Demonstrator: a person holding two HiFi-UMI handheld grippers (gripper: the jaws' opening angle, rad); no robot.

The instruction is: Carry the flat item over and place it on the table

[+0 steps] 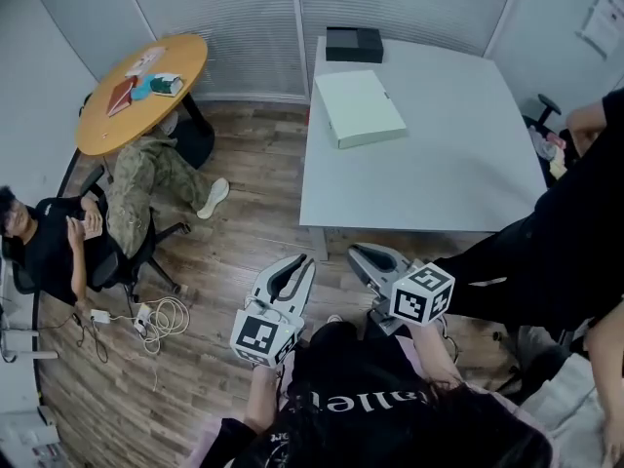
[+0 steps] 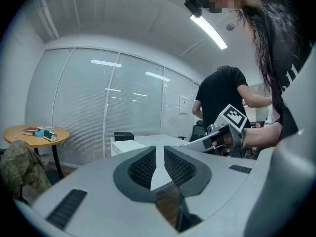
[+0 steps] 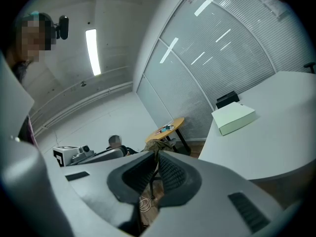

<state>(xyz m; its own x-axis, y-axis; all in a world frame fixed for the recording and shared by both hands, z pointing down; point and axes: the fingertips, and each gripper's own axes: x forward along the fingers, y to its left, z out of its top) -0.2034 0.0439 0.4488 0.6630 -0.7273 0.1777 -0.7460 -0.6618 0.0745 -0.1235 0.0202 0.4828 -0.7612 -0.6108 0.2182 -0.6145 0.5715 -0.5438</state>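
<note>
A flat pale green box (image 1: pixel 359 107) lies on the white table (image 1: pixel 439 164), towards its far left corner; it also shows in the left gripper view as the box (image 2: pixel 129 146) and in the right gripper view as the box (image 3: pixel 236 118). Both grippers hang over the wooden floor, short of the table's near edge and well apart from the box. My left gripper (image 1: pixel 308 259) is shut with nothing in it, its jaws meeting at the tips (image 2: pixel 159 148). My right gripper (image 1: pixel 353 252) is also shut and empty (image 3: pixel 157 153).
A black box (image 1: pixel 353 44) sits at the table's far edge. A round wooden table (image 1: pixel 146 91) with books stands at the far left, and a seated person (image 1: pixel 58 237) is beside it. Cables (image 1: pixel 161 318) lie on the floor. A person in black (image 1: pixel 556 252) stands at the right.
</note>
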